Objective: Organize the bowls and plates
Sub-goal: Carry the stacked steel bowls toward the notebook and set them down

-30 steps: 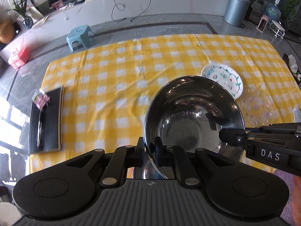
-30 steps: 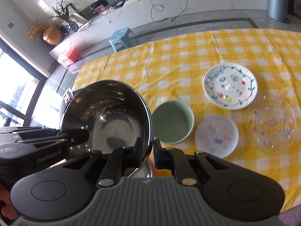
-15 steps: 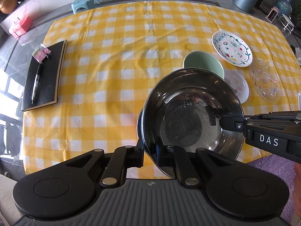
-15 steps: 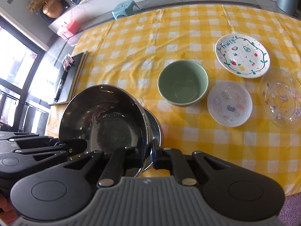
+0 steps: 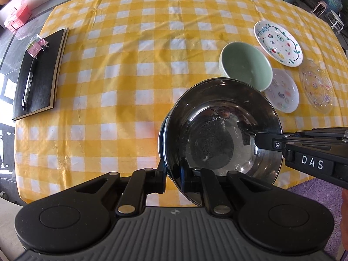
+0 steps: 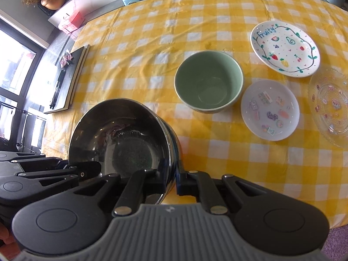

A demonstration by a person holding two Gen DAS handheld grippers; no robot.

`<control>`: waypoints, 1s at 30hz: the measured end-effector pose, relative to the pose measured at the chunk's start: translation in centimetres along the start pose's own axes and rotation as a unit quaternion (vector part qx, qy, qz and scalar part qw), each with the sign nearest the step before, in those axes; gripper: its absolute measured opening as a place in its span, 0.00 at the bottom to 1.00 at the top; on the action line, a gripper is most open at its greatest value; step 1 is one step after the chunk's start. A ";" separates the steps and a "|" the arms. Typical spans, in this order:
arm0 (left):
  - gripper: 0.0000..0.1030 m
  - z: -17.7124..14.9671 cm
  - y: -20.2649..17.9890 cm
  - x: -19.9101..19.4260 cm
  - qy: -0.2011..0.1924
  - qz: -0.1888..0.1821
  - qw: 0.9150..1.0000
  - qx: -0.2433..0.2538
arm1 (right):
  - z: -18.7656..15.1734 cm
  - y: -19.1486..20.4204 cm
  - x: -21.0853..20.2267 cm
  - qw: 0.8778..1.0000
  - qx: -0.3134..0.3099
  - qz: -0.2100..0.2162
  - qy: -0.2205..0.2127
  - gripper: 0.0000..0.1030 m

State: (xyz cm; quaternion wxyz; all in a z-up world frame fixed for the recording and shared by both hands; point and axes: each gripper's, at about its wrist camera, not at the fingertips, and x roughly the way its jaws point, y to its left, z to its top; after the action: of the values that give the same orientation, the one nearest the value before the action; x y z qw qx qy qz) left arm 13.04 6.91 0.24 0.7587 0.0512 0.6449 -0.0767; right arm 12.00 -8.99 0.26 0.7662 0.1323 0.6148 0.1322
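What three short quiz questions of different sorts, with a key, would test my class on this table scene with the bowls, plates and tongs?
1. True or false: the left tongs and right tongs are both shut on the rim of the steel bowl.
2. Multiple choice: the green bowl is (A) stacked in the steel bowl, (B) standing alone on the checked cloth, (C) upside down.
3. Fill in: the word painted on the white plate is ____.

Key: 1 true; 2 B; 3 Fruity.
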 end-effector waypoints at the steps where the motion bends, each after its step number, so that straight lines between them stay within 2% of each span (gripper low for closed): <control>1: 0.13 0.1 0.0 0.2 0.002 0.001 1.000 0.000 | 0.1 0.0 0.2 1.000 0.000 0.000 0.002 0.05; 15: 0.16 0.5 -0.5 1.9 0.020 0.040 0.998 0.032 | 0.6 -0.1 0.8 1.000 -0.004 0.004 0.011 0.10; 25: 0.16 0.3 -0.7 0.8 0.004 0.046 0.998 0.045 | 0.3 0.0 0.0 1.000 -0.014 0.006 -0.003 0.13; 26: 0.17 0.4 -0.7 0.6 0.002 0.047 0.998 0.046 | 0.2 -0.1 -0.1 1.000 -0.012 0.008 -0.003 0.15; 28: 0.24 0.4 -0.9 0.0 -0.006 0.049 0.997 0.053 | 0.1 -0.4 -0.5 1.000 -0.006 0.017 -0.007 0.27; 30: 0.27 0.3 -1.0 -0.8 -0.014 0.055 0.997 0.060 | -0.1 -0.9 -0.9 1.000 -0.001 0.028 -0.010 0.28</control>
State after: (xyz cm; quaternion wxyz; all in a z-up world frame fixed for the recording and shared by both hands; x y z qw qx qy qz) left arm 13.07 5.94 1.07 0.7664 0.1313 0.6244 -0.0741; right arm 11.75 -10.20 0.75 0.7684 0.1504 0.6030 0.1527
